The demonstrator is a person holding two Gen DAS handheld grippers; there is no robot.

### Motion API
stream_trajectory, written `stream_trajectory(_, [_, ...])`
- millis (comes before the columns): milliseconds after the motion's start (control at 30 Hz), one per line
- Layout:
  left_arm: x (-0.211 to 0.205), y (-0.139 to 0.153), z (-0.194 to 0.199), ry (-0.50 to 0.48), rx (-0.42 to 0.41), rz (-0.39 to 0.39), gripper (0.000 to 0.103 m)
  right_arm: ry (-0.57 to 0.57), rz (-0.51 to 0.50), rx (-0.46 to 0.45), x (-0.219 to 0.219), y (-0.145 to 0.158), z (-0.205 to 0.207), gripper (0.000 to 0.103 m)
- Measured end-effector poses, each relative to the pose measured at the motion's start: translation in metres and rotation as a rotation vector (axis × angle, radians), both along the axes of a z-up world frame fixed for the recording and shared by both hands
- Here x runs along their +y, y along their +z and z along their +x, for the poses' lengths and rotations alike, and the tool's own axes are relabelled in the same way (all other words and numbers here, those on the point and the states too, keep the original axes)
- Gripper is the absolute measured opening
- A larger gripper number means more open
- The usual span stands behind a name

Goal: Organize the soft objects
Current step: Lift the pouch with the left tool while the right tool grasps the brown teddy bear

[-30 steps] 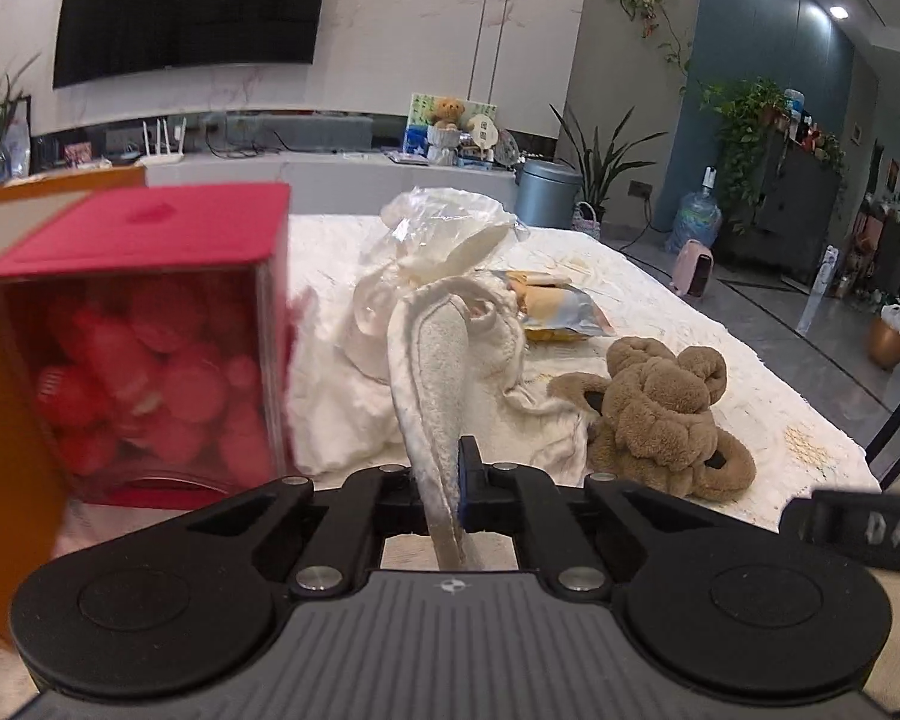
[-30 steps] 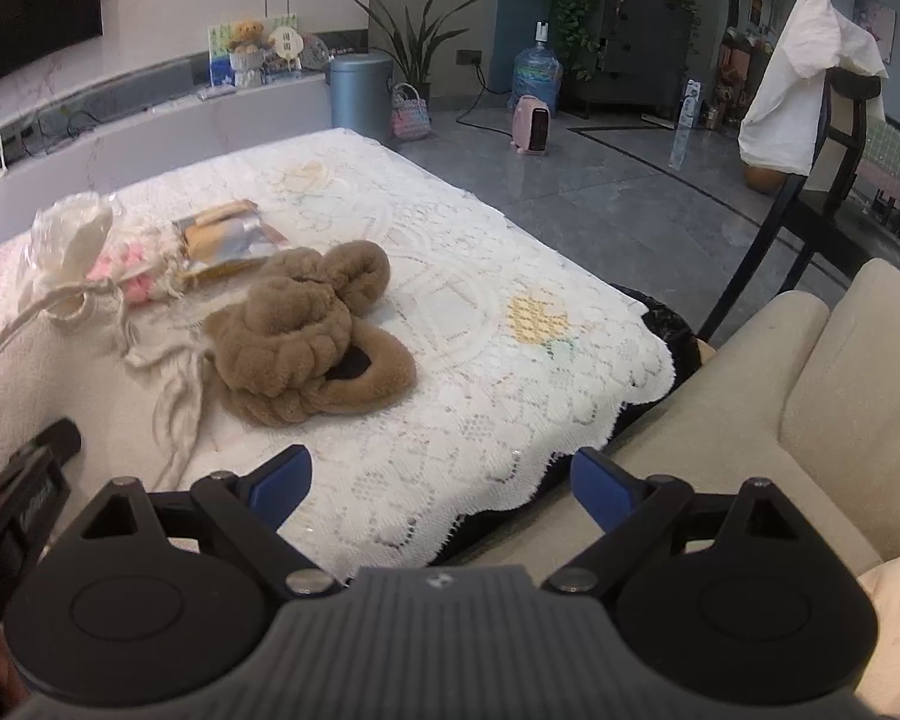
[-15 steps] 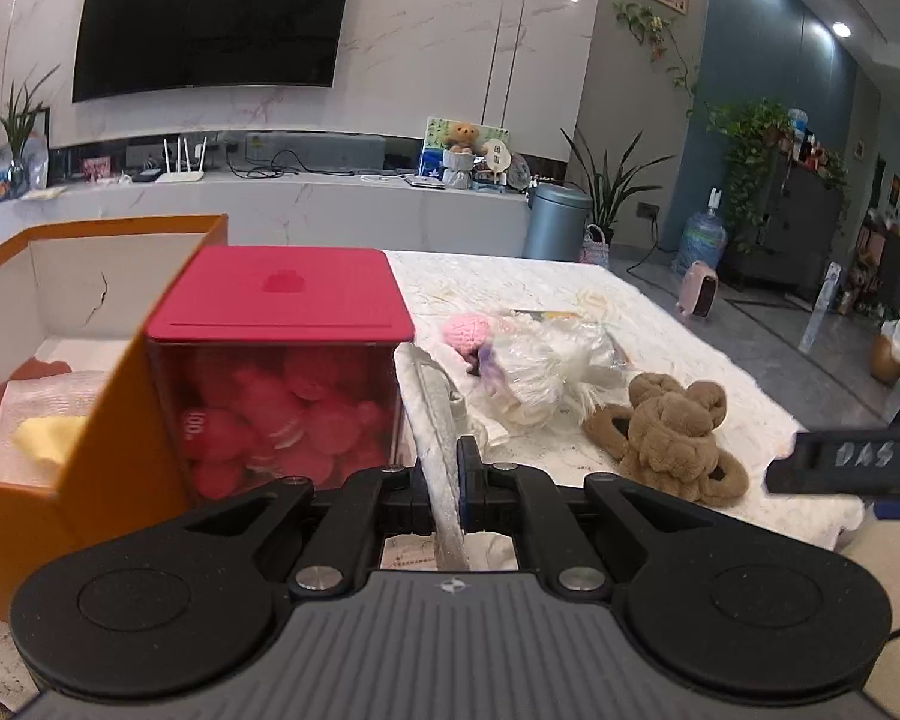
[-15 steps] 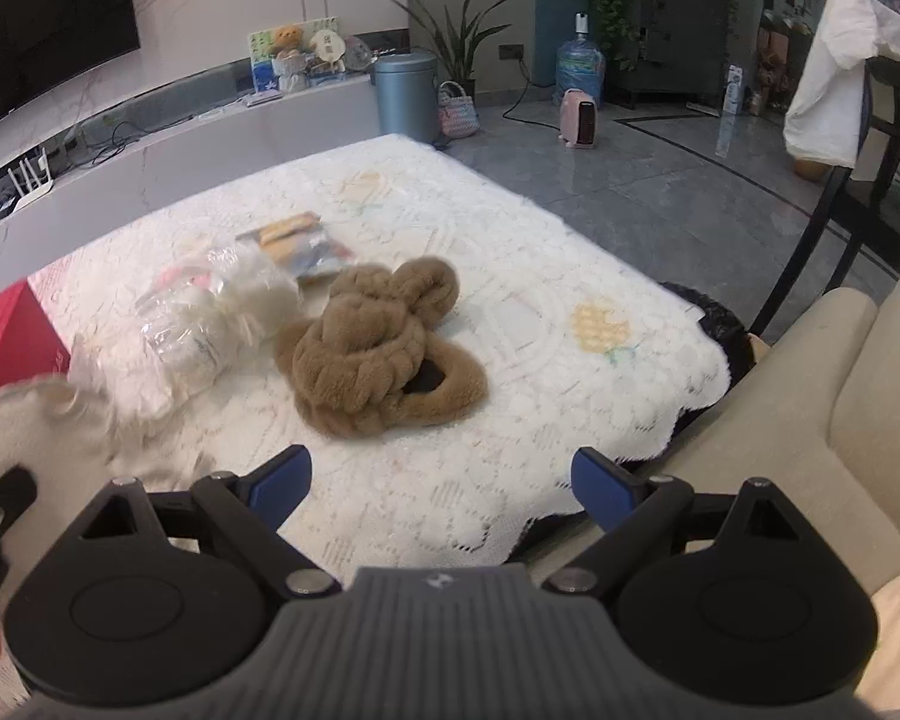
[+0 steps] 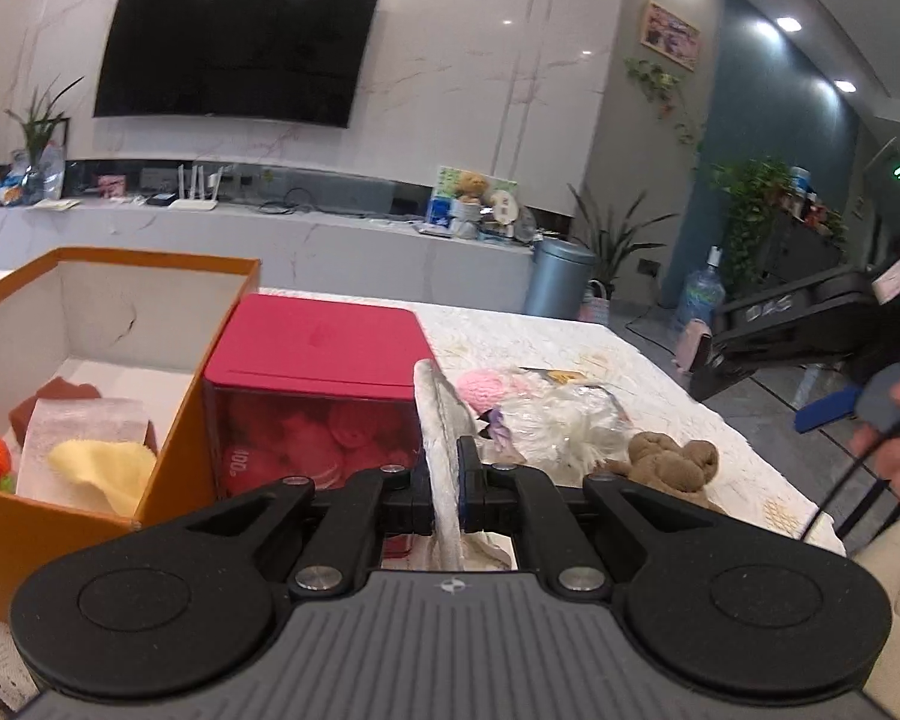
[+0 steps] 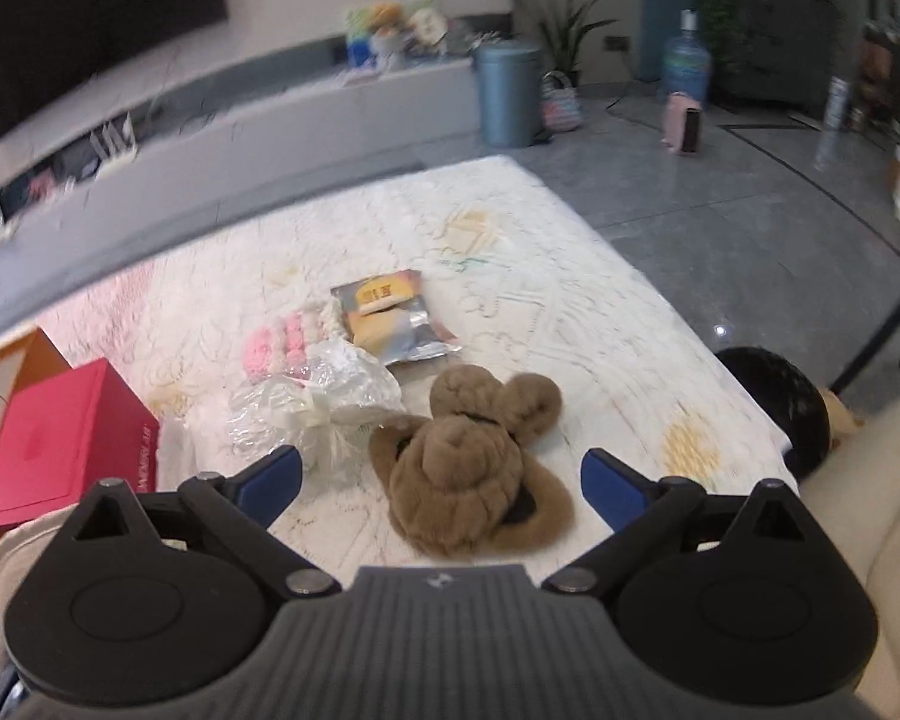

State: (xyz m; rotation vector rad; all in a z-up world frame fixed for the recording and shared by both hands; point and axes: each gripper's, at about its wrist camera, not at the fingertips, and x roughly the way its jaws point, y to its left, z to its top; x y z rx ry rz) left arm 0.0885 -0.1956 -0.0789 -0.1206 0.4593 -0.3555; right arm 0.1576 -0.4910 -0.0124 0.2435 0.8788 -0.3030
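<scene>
We see a cream fleece cloth point(image 5: 441, 420) pinched upright between the closed jaws of the left gripper point(image 5: 445, 480), raised in front of the red-lidded clear box point(image 5: 315, 354) and beside the open orange box point(image 5: 174, 420), which holds a yellow cloth point(image 5: 105, 468). The right gripper point(image 6: 441, 480) hangs over the brown plush slippers point(image 6: 474, 462) on the lace tablecloth point(image 6: 600, 360), its jaws opening wide, gripping nothing. Near the slippers we see a clear bag of white fluff point(image 6: 318, 402), a pink knit piece point(image 6: 276, 348) and a foil snack packet point(image 6: 390, 318).
</scene>
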Motion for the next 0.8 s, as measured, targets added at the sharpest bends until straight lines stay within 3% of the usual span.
stream_trajectory(133, [-0.002, -0.003, 0.004, -0.001, 0.005, -0.008, 0.006, -0.040, 0.017, 0.054, -0.006, -0.029, 0.022, 0.098])
stream_trajectory(300, [-0.006, -0.007, 0.008, 0.001, 0.018, 0.066, 0.006, -0.060, 0.040, 0.041, -0.005, -0.076, 0.025, 0.098])
stream_trajectory(433, [-0.005, -0.005, 0.011, -0.005, 0.043, 0.049, 0.006, 0.031, -0.065, 0.081, 0.004, -0.096, 0.039, 0.097])
stream_trajectory(567, [-0.007, -0.004, 0.012, 0.001, 0.045, 0.077, 0.006, 0.082, -0.128, 0.059, 0.009, -0.101, 0.048, 0.097])
stream_trajectory(800, [-0.008, -0.005, 0.010, -0.010, 0.036, 0.115, 0.006, 0.158, -0.213, 0.103, 0.013, -0.101, 0.044, 0.065])
